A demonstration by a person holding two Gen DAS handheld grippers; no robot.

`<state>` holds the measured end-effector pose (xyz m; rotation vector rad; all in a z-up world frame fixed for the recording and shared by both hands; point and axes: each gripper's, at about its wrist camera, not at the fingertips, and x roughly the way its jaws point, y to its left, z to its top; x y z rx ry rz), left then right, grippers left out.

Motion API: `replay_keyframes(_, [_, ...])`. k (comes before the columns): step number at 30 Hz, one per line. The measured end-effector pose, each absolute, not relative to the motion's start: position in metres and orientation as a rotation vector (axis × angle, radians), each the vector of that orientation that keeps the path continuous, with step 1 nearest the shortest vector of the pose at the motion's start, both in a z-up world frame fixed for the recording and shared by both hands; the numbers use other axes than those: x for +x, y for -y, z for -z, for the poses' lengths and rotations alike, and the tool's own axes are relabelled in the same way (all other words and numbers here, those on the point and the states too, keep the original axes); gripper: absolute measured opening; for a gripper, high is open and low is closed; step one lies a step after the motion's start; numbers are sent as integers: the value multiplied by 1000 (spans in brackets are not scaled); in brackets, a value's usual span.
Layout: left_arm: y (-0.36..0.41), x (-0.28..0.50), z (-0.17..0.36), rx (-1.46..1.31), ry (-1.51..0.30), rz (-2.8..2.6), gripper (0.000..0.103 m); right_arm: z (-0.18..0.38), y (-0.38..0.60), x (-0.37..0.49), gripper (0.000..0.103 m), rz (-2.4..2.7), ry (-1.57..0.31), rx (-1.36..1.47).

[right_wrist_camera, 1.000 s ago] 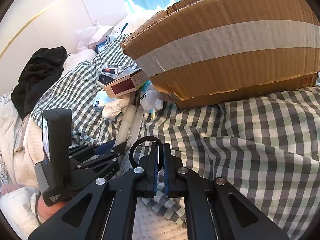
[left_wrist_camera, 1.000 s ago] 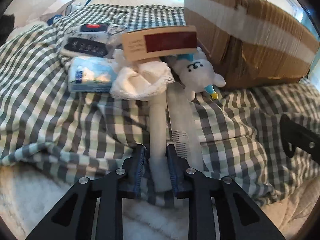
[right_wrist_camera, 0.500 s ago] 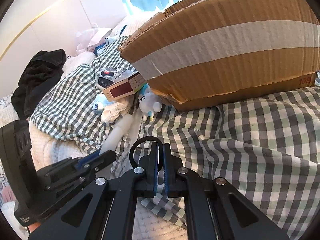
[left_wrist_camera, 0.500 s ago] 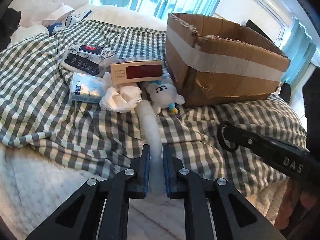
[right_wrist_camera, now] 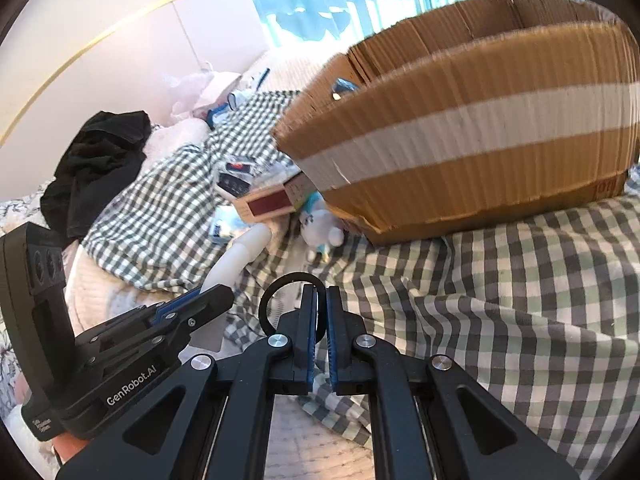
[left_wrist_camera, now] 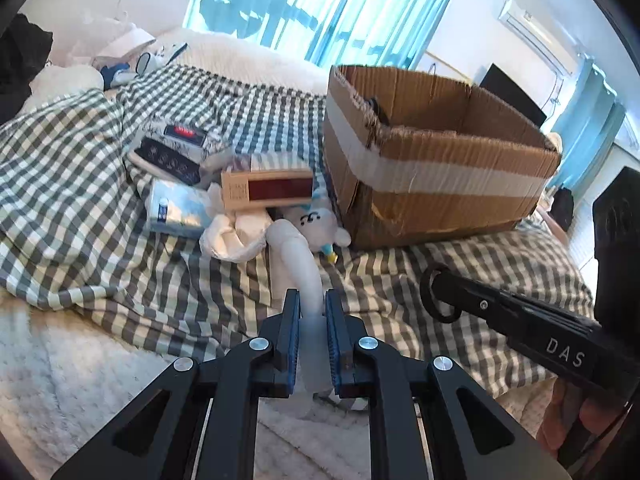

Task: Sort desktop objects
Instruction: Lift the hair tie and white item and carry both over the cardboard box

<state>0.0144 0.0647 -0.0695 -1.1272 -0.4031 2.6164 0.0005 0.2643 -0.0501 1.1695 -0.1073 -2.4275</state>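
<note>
My left gripper [left_wrist_camera: 312, 300] is shut on the near end of a long white stick-like handle [left_wrist_camera: 294, 252], which curves up and away from the jaws, lifted off the checked blanket [left_wrist_camera: 100, 240]. Its far end sits in front of a white plush toy [left_wrist_camera: 320, 224]. The same handle [right_wrist_camera: 236, 258] and the left gripper [right_wrist_camera: 212, 296] show at the lower left of the right wrist view. My right gripper [right_wrist_camera: 319, 296] is shut on a black ring [right_wrist_camera: 276, 292] that sticks out past its tips. An open cardboard box [left_wrist_camera: 440, 168] with a white tape band stands behind.
Left of the box lie a beige carton with a dark red panel [left_wrist_camera: 268, 190], a white cloth [left_wrist_camera: 236, 236], a blue tissue pack [left_wrist_camera: 176, 208] and a dark-labelled packet [left_wrist_camera: 172, 152]. Black clothing [right_wrist_camera: 96, 168] is heaped at the far left. A hand [left_wrist_camera: 592, 432] holds the right gripper.
The left jaws have shut on the white handle and lifted it off the blanket, and the view has tilted upward. The right gripper has stayed put with the ring.
</note>
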Motion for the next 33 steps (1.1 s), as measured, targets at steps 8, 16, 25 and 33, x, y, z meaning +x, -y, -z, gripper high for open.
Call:
replay_keyframes(8, [-61,17,43,-1027,441,-2628,12,31,-259,5,4,2424,92,1092])
replay_keyframes(16, [-62,8,20,-965,439,-2641,12,-5,-261,2,4,2444,80,975])
replay_keyframes(25, [-66,-4,-19,-847,390,-2680,12,-49,-279,-12,4,2502,58,846])
replay_keyframes(33, [-93,-37,-54,-735,333,-2653,12,-85,-310,-58,4,2605,23,777])
